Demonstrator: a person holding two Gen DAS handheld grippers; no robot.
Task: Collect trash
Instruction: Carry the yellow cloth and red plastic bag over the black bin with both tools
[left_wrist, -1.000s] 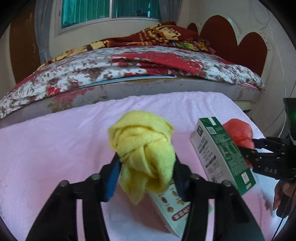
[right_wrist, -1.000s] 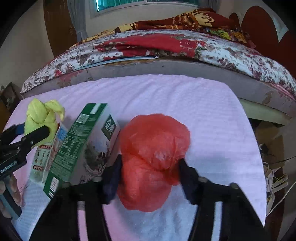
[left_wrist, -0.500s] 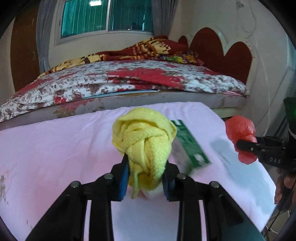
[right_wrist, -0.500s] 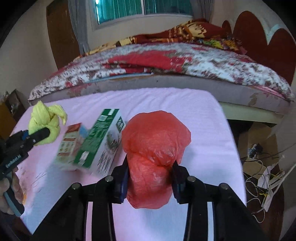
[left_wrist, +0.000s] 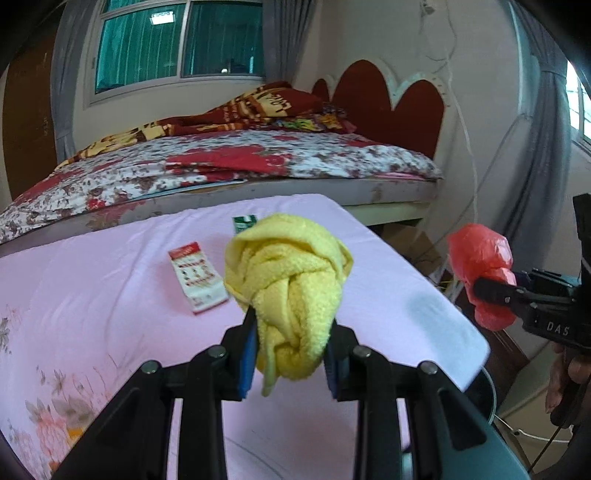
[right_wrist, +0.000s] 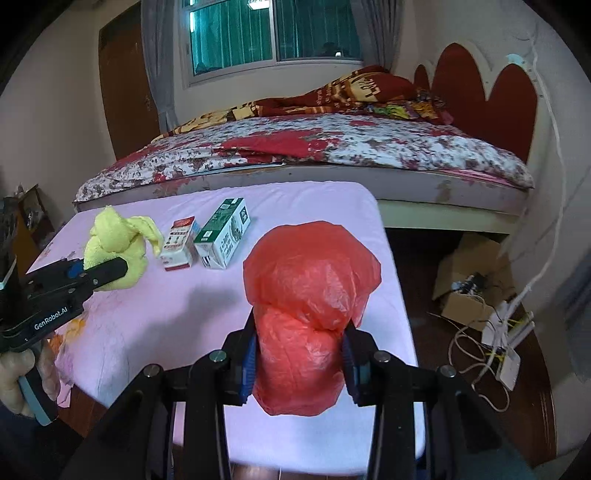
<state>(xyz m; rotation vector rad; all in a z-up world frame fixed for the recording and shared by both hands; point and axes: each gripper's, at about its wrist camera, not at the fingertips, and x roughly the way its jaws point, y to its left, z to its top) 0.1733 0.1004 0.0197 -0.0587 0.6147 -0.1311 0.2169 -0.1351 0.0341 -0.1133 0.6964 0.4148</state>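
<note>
We hold one piece of trash in each hand: the left hand-held gripper is clamped around a knotted yellow cloth, and the right hand-held gripper is clamped around a crumpled red plastic bag, both lifted clear above the pink-covered worktop. Left on the worktop are two cartons lying side by side, just about touching: one red-and-white carton and one green-and-white carton. From both grippers the cartons lie ahead, toward the bed, with their long axes running roughly away from us. The red-and-white carton sits on the left gripper's side, the green one nearer the right, so we judge each hand has its own nearer carton. With both grippers full, we would have to drop off the cloth and bag first; no bin shows in either view. Count: one cloth, one bag, two cartons, two grippers.
</note>
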